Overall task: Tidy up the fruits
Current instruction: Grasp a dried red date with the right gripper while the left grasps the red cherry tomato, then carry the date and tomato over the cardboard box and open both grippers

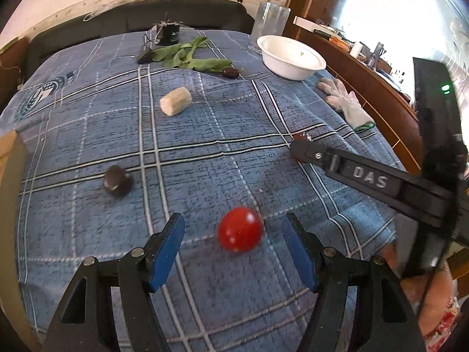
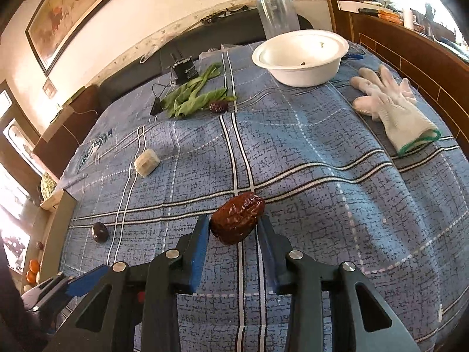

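In the left wrist view a red cherry tomato (image 1: 240,229) lies on the blue plaid cloth between the open fingers of my left gripper (image 1: 233,234), not touched. My right gripper (image 2: 234,228) is shut on a wrinkled red date (image 2: 237,221), held at its fingertips just over the cloth; it also shows in the left wrist view (image 1: 299,146) at the right with the date (image 1: 302,137) peeking out. A white bowl (image 2: 302,58) stands at the far right. A second date (image 2: 219,106) lies by the greens. A dark round fruit (image 1: 117,180) lies at the left.
Green leaves (image 2: 193,98) and a small black device (image 2: 184,70) lie at the far side. A beige cylindrical piece (image 1: 176,105) lies mid-cloth. A white glove (image 2: 392,108) lies at the right edge by a wooden headboard. A clear container (image 2: 277,14) stands behind the bowl.
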Demonstrator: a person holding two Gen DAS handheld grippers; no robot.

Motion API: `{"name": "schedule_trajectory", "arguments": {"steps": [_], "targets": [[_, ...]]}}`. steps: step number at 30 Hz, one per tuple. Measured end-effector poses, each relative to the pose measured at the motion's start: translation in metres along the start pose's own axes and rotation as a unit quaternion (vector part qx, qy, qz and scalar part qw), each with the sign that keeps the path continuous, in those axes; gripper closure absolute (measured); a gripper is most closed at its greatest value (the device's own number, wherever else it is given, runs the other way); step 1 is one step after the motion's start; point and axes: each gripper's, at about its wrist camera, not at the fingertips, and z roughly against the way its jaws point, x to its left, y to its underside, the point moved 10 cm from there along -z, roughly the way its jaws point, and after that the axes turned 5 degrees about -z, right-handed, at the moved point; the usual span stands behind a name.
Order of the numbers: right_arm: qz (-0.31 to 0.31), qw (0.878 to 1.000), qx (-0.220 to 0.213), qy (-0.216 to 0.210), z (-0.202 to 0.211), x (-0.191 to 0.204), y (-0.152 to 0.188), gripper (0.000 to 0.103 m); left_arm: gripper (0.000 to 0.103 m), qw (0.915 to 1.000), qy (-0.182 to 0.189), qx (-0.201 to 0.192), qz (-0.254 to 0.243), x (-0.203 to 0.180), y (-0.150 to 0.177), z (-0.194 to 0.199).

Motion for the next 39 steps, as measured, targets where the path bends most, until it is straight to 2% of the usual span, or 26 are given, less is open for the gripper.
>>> {"name": "schedule_trajectory", "arguments": {"steps": [1, 3, 4, 8, 17, 27, 30, 35, 39], "targets": [[0.0, 1.0, -0.001, 0.001, 0.0, 0.0, -0.001, 0.067, 0.043, 1.0, -0.002, -0.003, -0.004, 0.0, 0.0, -0.001], [0.001, 1.0, -0.002, -0.002, 0.001, 0.001, -0.001, 0.067, 0.071, 0.9996, -0.009, -0.013, -0.023, -0.002, 0.0, -0.001], [0.001, 1.0, -0.002, -0.003, 0.002, 0.002, -0.001, 0.066, 0.076, 0.9994, -0.009, -0.015, -0.029, -0.003, 0.001, -0.001], [0.006, 1.0, -0.002, -0.005, 0.001, 0.007, 0.001, 0.066, 0.076, 0.9995, 0.018, -0.023, -0.01, -0.001, 0.001, 0.001], [0.002, 1.0, -0.015, -0.008, 0.007, 0.009, 0.0, 0.067, 0.076, 0.9974, 0.043, -0.036, 0.045, 0.014, 0.0, 0.005], [0.008, 1.0, -0.027, -0.011, 0.013, 0.015, 0.001, 0.067, 0.076, 0.998, 0.032, -0.04, 0.038, 0.013, 0.001, 0.006], [0.011, 0.999, -0.028, -0.011, 0.013, 0.017, 0.001, 0.071, 0.076, 0.9978, 0.032, -0.042, 0.041, 0.014, 0.0, 0.006], [0.013, 0.999, -0.032, -0.015, 0.016, 0.019, 0.001, 0.072, 0.076, 0.9971, 0.033, -0.044, 0.052, 0.017, 0.001, 0.007], [-0.024, 0.998, -0.048, -0.034, 0.022, 0.008, -0.007, 0.071, 0.076, 0.9964, 0.041, -0.043, 0.061, 0.018, 0.002, 0.008]]}}
